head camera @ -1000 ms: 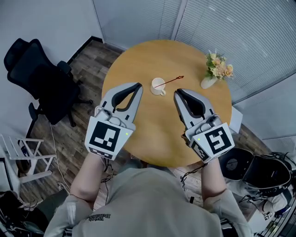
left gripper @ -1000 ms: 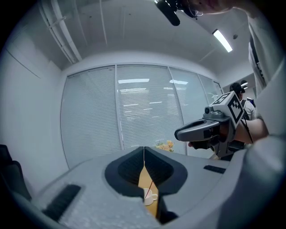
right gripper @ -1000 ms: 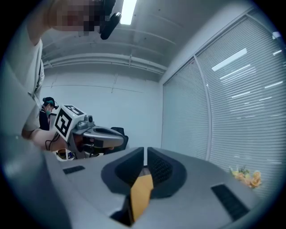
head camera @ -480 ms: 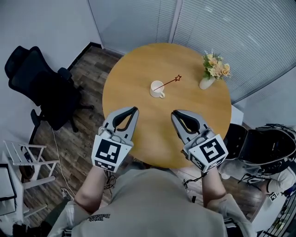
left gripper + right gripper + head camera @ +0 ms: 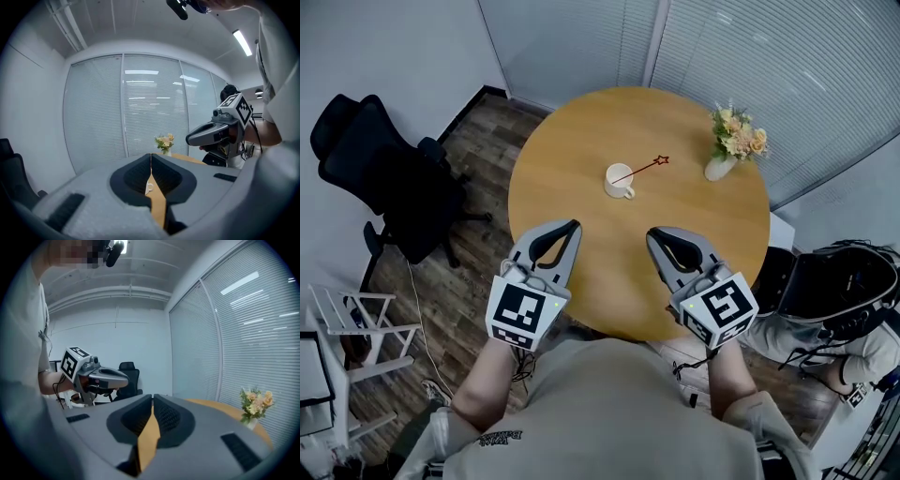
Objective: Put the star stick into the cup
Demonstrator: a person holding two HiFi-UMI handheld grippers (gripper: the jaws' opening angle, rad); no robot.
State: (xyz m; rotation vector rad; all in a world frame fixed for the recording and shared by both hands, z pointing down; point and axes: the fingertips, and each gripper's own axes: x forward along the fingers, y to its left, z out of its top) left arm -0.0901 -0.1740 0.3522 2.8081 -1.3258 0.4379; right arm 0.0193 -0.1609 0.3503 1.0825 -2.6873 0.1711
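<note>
1. The round wooden table [image 5: 581,122] carries everything. A flower vase [image 5: 724,155] stands near its far right edge.
2. My left claw [image 5: 572,225] and right claw [image 5: 652,234] hang over the near edge, side by side. Both have their jaw tips pressed together with nothing between them.
3. The white cup [image 5: 620,181] stands upright near the middle of the table, well apart from both claws and straight ahead between them.
4. The star stick [image 5: 642,169] has its lower end in the cup. It leans on the rim, with the star pointing out toward the vase. It is too small from here to tell how deep it sits, but I judge the task done.
5. The stick looks thin, light and stiff, with a delicate star. If it needs resetting, I would pinch the bare shaft just above the rim, gently, since the light cup could tip.
</note>
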